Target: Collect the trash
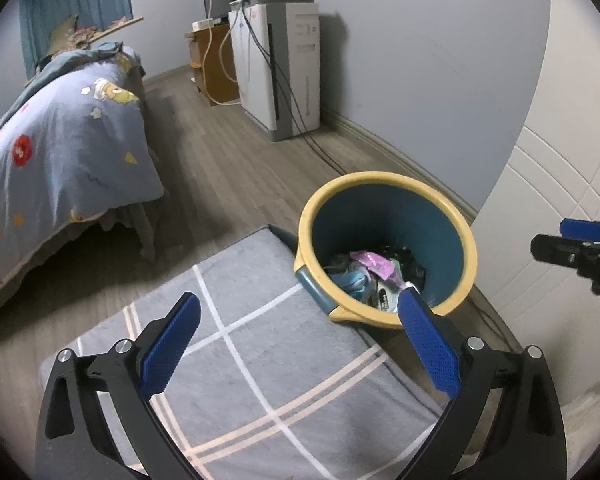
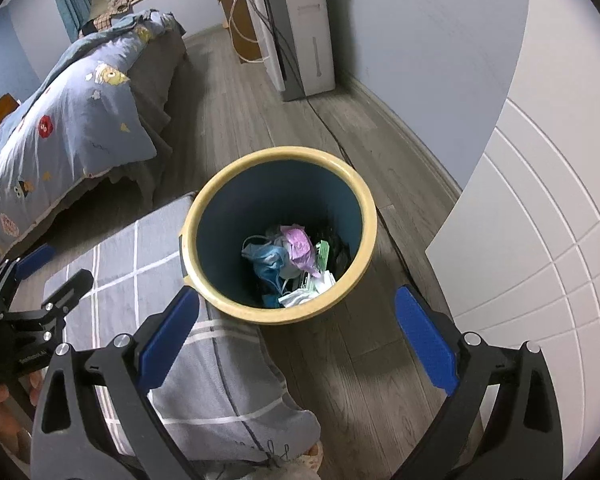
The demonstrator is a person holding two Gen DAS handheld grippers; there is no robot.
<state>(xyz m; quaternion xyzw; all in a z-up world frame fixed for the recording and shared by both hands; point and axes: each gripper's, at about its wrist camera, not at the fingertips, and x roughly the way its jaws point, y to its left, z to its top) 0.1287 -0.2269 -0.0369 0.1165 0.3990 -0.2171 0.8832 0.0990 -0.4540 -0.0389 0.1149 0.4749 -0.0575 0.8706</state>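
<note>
Grey wood flooring (image 2: 340, 360) carries a yellow-rimmed blue trash bin (image 2: 204, 216) holding crumpled wrappers and tissues (image 2: 296, 244), its near edge touching a grey checked mat (image 2: 148, 264). Both the left gripper (image 1: 300, 344) and the right gripper (image 2: 296, 332) hover near the bin, jaws spread wide and empty. A bed (image 1: 60, 140) stands beyond the mat.

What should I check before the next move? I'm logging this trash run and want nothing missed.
1. Left gripper empty and open: ok.
2. Right gripper empty and open: ok.
3. Bin upright on the floor, mouth unobstructed: ok.
4. Trash sits low in the bin, room left: ok.
5. Loose trash remaining on the grey checked mat or floor: none visible, but under the bed cannot tell.
6. Cable running along the floor beside the bin, snag risk: not ok.
</note>
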